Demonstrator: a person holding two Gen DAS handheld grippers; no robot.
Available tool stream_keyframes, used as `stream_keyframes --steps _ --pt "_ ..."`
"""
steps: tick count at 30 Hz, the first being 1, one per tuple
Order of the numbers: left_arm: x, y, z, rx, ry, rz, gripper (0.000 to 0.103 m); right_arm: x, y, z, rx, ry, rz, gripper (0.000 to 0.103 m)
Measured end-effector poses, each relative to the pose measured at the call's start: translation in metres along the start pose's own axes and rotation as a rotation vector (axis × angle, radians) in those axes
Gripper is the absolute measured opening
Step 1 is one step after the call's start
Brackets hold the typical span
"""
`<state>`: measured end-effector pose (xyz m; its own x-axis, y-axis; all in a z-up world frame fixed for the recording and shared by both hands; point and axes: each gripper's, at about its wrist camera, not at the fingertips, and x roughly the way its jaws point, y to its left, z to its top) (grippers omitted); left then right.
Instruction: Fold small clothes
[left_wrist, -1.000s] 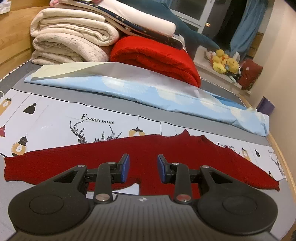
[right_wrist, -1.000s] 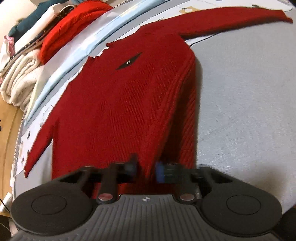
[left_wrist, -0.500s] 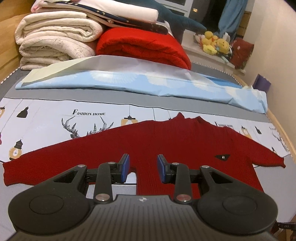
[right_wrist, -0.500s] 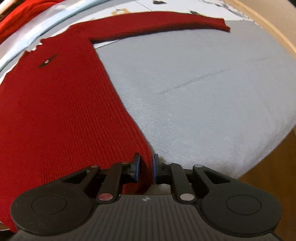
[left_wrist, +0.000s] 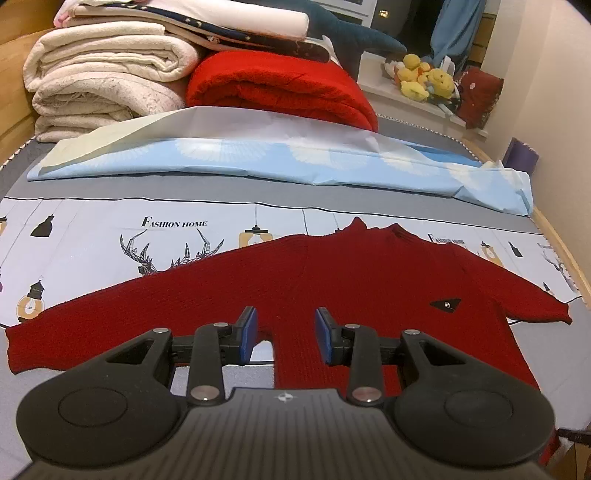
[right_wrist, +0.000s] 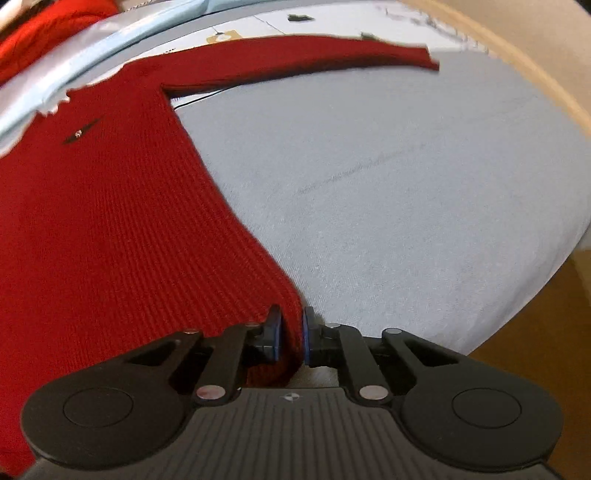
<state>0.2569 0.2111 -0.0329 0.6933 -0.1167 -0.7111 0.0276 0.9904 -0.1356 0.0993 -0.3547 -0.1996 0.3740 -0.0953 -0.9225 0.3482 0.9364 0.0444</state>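
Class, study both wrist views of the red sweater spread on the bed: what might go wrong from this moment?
1. The right gripper is closing on only a thin strip of the red sweater at its side edge near the hem; that knit may slip out when lifted.
2. The left gripper hangs open over the other side edge, holding nothing, so a pull might drag the sweater askew.

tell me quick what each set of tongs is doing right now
Left tongs: open over the red knitted sweater, gripping nothing.
Right tongs: closing on the sweater's hem corner.
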Motion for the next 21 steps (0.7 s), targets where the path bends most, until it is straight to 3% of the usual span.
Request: stream_keyframes --steps 3,6,8,10,12,15,18,21 --pt "-0.002 0.003 0.000 -0.002 -0.004 0.001 0.039 -0.016 0.010 -0.002 0.012 -0.100 -0.130 0.017" --pt "-0.001 0.005 0.000 -0.016 0.001 0.006 0.039 -0.028 0.026 -0.011 -0.024 -0.193 -0.063 0.032" --pt "-0.001 0.005 -0.001 -0.016 0.002 0.006 0.039 -0.017 0.038 -0.016 -0.061 -0.141 -0.011 0.035" --pt "-0.002 0.004 -0.001 -0.010 0.003 0.005 0.039 0.002 0.043 -0.025 -0.095 -0.010 -0.037 0.035" --pt "-0.003 0.004 -0.001 -0.009 -0.001 0.001 0.039 -0.006 0.050 -0.026 -0.122 -0.067 -0.062 0.037" --pt "-0.004 0.004 0.000 -0.010 -0.005 0.001 0.040 -0.020 0.056 -0.030 -0.107 -0.121 0.041 0.041" --pt "-0.003 0.004 0.000 -0.018 -0.003 0.002 0.040 -0.002 0.073 -0.036 -0.182 0.003 0.039 0.051" --pt "-0.004 0.002 0.001 -0.015 -0.004 0.001 0.040 -0.010 0.087 -0.035 -0.205 -0.039 0.005 0.052"
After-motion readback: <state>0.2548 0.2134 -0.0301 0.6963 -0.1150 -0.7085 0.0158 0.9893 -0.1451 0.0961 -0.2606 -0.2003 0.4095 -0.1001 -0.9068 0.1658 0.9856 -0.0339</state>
